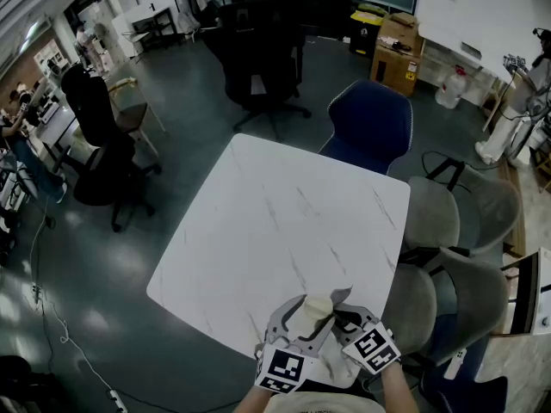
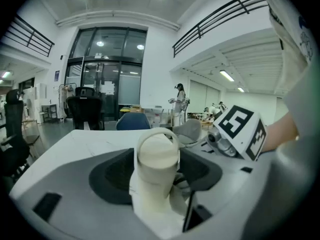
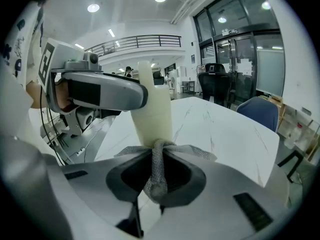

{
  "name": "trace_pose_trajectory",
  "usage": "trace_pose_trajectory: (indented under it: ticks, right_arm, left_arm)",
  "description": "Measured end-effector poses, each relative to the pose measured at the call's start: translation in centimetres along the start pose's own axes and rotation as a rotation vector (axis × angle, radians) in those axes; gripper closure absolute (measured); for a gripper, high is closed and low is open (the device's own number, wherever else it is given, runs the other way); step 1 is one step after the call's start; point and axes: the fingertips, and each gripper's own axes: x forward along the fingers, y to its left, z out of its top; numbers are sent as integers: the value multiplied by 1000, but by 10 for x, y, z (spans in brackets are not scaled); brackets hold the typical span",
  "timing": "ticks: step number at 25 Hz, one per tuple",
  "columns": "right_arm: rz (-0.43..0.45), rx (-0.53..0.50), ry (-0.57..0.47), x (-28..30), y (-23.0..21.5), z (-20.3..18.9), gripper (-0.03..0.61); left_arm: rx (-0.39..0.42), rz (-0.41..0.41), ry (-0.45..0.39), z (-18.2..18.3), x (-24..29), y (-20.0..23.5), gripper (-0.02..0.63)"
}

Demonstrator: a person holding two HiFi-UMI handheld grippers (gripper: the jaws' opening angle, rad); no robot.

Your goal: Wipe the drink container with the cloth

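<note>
At the white table's (image 1: 284, 222) six o'clock edge, our left gripper (image 2: 158, 186) clamps the cream drink container (image 2: 158, 156). Our right gripper (image 3: 154, 181) pinches the mesh cloth (image 3: 197, 153) against it. We judge hard rubbing could twist the container loose.

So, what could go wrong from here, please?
The left hand-held gripper clamps the cream cylindrical drink container; wiping pressure may twist it loose. The right hand-held gripper pinches only a bunched strand of grey mesh cloth, which might pull free. Both are near the edge of the white marble-look table; a drop could miss it.
</note>
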Motion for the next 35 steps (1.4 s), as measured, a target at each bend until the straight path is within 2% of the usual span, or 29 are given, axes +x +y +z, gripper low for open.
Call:
trace_pose_trajectory:
  ticks: [7, 14, 20, 35]
  right_arm:
    - [-9, 6, 2, 2, 1, -3, 522]
    - [-22, 8, -3, 2, 3, -4, 522]
    - [-28, 11, 10, 7, 3, -10, 522]
    - [-56, 37, 38, 20, 4, -28, 522]
  left_arm:
    - [-80, 150, 1, -5, 2, 2, 350]
    - [-94, 227, 30, -11, 2, 1, 350]
    - [-95, 213, 30, -11, 2, 1, 350]
    - [-45, 109, 29, -12, 0, -2, 350]
